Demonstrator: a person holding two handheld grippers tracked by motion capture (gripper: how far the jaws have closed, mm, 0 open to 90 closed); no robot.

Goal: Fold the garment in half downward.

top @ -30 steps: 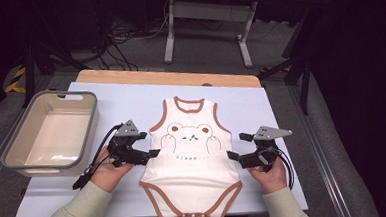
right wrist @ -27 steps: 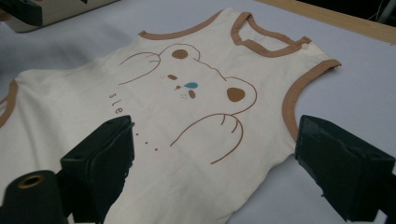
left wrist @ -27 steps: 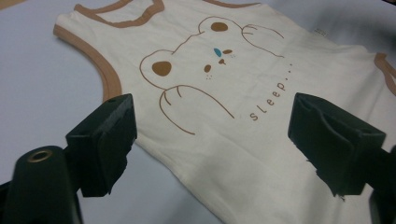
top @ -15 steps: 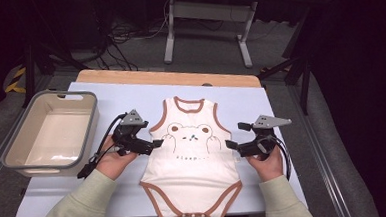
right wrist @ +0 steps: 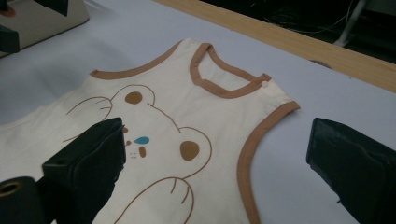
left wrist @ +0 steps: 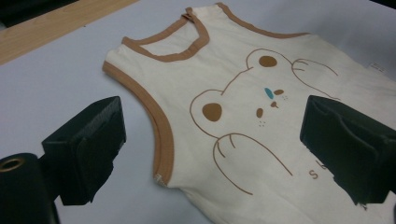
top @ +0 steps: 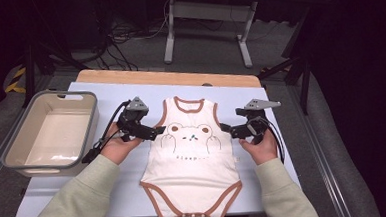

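Flat on the table (top: 281, 104), a cream bodysuit (top: 194, 163) is lying, its bear print reading "sleep". Left gripper (top: 155, 134) and right gripper (top: 226, 129) are hovering released at its armholes. Grey bin (top: 13, 153) is sitting far left.

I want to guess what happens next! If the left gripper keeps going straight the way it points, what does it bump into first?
Probably the baby bodysuit. The left gripper is open, its jaws straddling the brown-trimmed armhole edge, so that edge comes first. How high it hovers is unclear.
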